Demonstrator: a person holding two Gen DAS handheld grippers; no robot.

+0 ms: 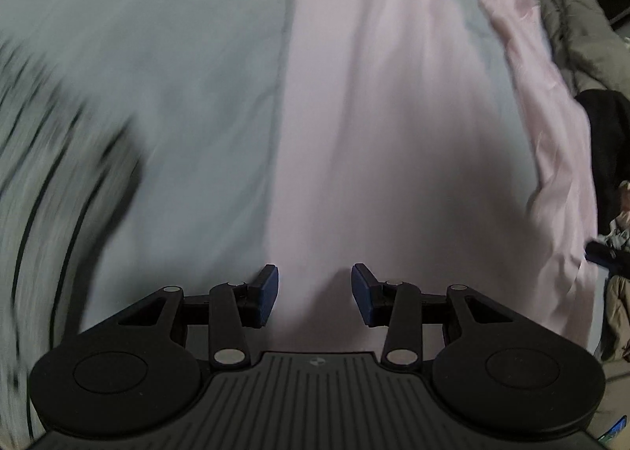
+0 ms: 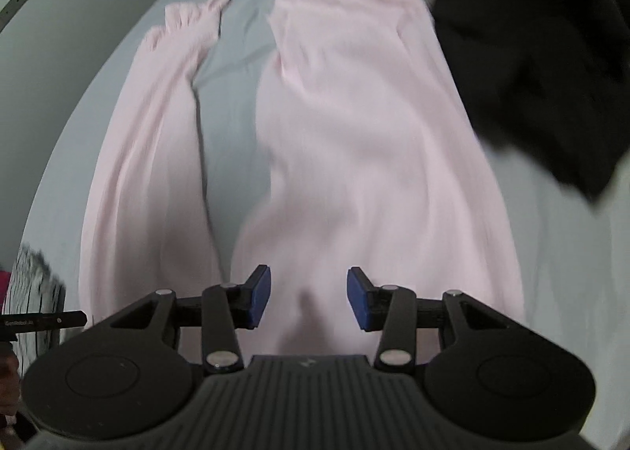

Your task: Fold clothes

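Pink garment (image 2: pixel 354 135) lies spread on a grey sheet (image 1: pixel 157 95), directly below both grippers. The left gripper (image 1: pixel 314 294) hovers over its edge, jaws parted and empty. The right gripper (image 2: pixel 309 298) hangs above its middle, jaws parted, nothing between them. A black cloth (image 2: pixel 531 56) lies beside it.

left gripper (image 1: pixel 315 294): points steeply downward, blue pads (image 1: pixel 269 290) apart, nothing between them
right gripper (image 2: pixel 309 298): points steeply downward, blue pads (image 2: pixel 359 302) apart, nothing pinched between them
both: jaws stand at about the same moderate gap
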